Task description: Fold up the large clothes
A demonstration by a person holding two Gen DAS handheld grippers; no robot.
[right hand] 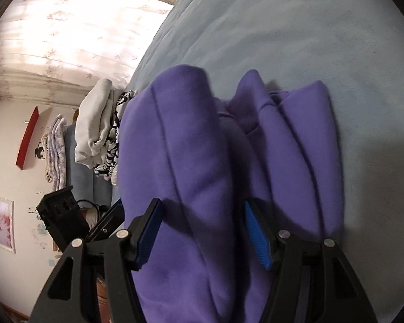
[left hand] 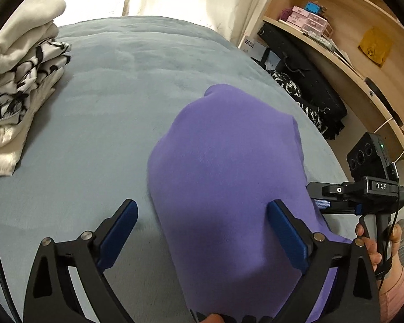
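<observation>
Left wrist view: we see the left gripper [left hand: 202,231] with its 2 blue-padded fingers [left hand: 121,231] spread wide, one over the grey-blue bed cover [left hand: 99,113], the other over the purple garment [left hand: 223,167]. The garment lies folded in a thick bundle on the bed, near its right edge; nothing is pinched. The right gripper [left hand: 320,202] comes in from the right at the garment's edge, held by a hand [left hand: 377,245]. A stack of folded white and black-patterned clothes [left hand: 21,86] sits well apart at far left. Wooden shelves [left hand: 344,27] stand beyond the bed.

Right wrist view: the right gripper [right hand: 202,231] straddles a rolled fold of the purple garment [right hand: 180,161], jaws apart; whether the pads press the cloth we cannot tell. The same stack [right hand: 99,129] shows behind
</observation>
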